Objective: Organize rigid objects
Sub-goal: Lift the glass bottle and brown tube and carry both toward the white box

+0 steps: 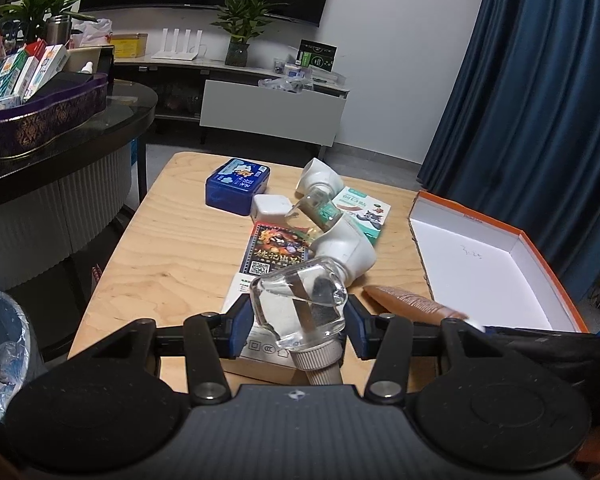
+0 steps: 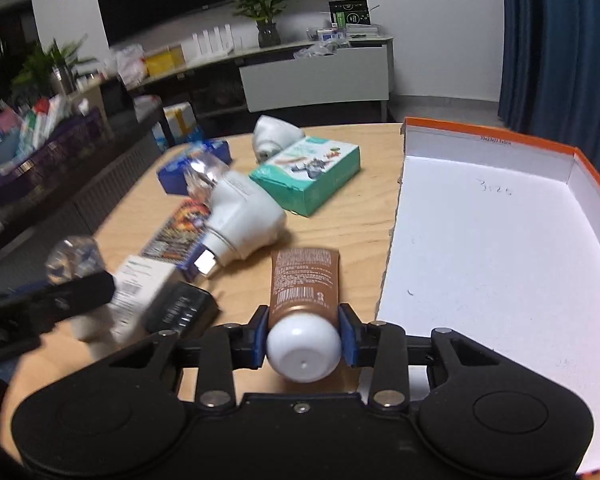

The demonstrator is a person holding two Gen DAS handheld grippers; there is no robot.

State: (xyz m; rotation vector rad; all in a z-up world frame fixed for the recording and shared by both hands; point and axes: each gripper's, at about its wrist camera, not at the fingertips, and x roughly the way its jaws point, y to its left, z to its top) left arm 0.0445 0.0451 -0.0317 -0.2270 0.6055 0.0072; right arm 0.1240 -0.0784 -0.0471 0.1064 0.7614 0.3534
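brown tube (image 2: 305,280) with white cap sits clamped between the right gripper (image 2: 303,340) pads, cap toward the camera, barcode and small print on its back, too small to read. it lies on the wooden table (image 2: 332,232) just beside the left wall of the orange-rimmed box (image 2: 488,140). box interior is white, nothing in it, handwritten digits on the floor, looks like "3125" but not sure. small print on the orange rim, unreadable.

left gripper (image 1: 298,322) is closed on a clear glass bottle (image 1: 298,304), ribbed beige neck pointing back at the camera, held above a white carton (image 1: 260,354) with a "ccc" mark.

other stuff on the table: white plug-in unit (image 1: 346,246) with a second clear bottle (image 1: 310,212), another white plug-in unit (image 1: 318,178) behind it, teal box (image 2: 306,178) with cartoon art, blue tin (image 1: 236,186) with chinese text, small white cube (image 1: 270,206), dark card box (image 1: 274,250) with qr code and gold chinese characters, black remote-like thing (image 2: 180,312).

purple tray (image 1: 40,116) on the side counter holds upright cartons, labels unreadable.
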